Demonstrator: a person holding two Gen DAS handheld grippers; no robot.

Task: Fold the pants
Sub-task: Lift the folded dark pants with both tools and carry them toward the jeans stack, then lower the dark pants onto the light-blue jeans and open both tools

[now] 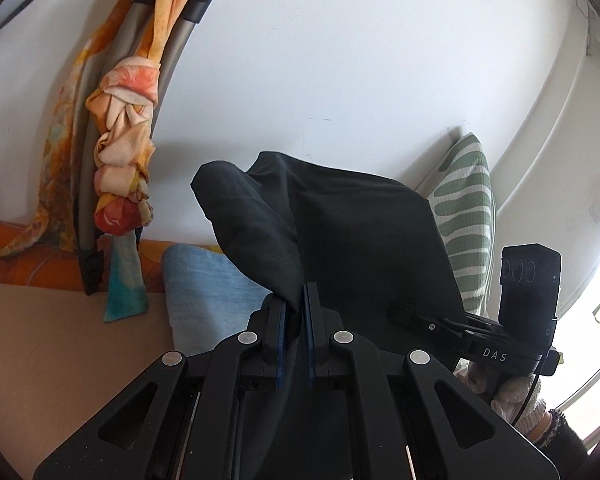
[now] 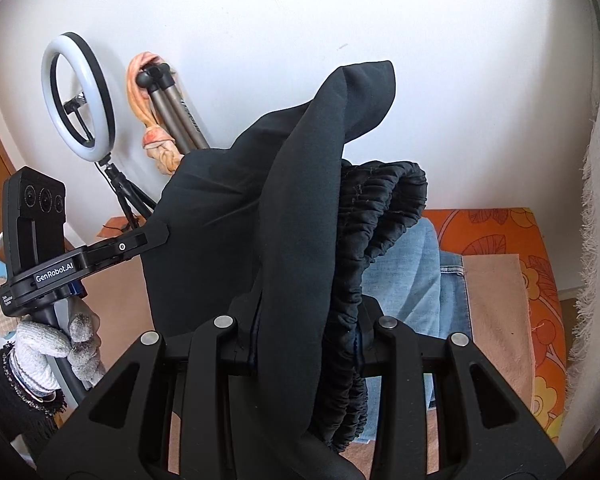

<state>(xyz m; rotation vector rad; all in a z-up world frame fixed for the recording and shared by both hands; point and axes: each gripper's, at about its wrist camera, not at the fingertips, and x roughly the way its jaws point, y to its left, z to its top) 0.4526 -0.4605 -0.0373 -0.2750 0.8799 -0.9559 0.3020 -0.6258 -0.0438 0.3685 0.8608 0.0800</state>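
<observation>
The black pants (image 1: 340,232) hang in the air between both grippers, above the bed. My left gripper (image 1: 294,320) is shut on a fold of the black cloth, which bulges up over the fingers. My right gripper (image 2: 304,332) is shut on the pants (image 2: 300,208) near the gathered elastic waistband (image 2: 380,208), which drapes over and hides its fingertips. In the left wrist view the right gripper (image 1: 416,318) bites the cloth's right edge. In the right wrist view the left gripper (image 2: 152,236) holds the cloth's left edge.
Light blue jeans (image 1: 204,292) lie on the bed under the pants, also in the right wrist view (image 2: 424,276). An orange floral sheet (image 2: 540,280), a green-striped pillow (image 1: 468,216), a tripod with a knotted scarf (image 1: 124,152) and a ring light (image 2: 78,92) stand by the white wall.
</observation>
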